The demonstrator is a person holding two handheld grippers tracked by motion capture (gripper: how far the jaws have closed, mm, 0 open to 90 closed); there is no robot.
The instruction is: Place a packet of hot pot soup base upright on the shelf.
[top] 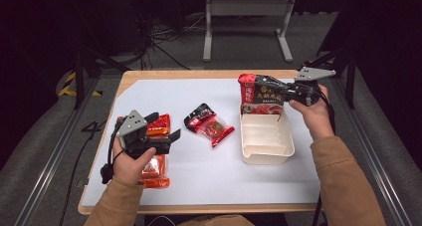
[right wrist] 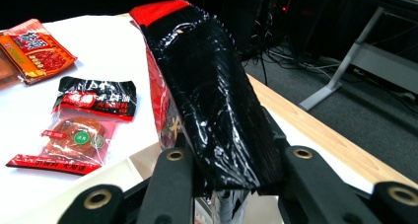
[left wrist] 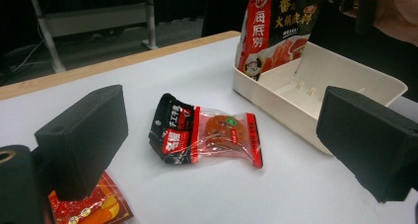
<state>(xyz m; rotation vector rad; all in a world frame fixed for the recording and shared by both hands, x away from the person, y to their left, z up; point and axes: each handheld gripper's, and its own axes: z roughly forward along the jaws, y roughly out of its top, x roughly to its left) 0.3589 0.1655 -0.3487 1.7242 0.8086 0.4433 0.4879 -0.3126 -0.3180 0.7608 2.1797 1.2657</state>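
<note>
The right claw (right wrist: 231,184) grips a black-and-red pouch (right wrist: 212,95) between its jaws, above the white table (right wrist: 113,51).

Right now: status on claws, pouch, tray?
Right claw shut on black-and-red sauce pouch, upright over cream tray. Left claw open, idle. Tray unobstructed.

Dim room, grey carpet floor (top: 239,47), white frame stand (top: 247,9) at twelve o'clock, black cables (top: 164,37) at eleven.
</note>
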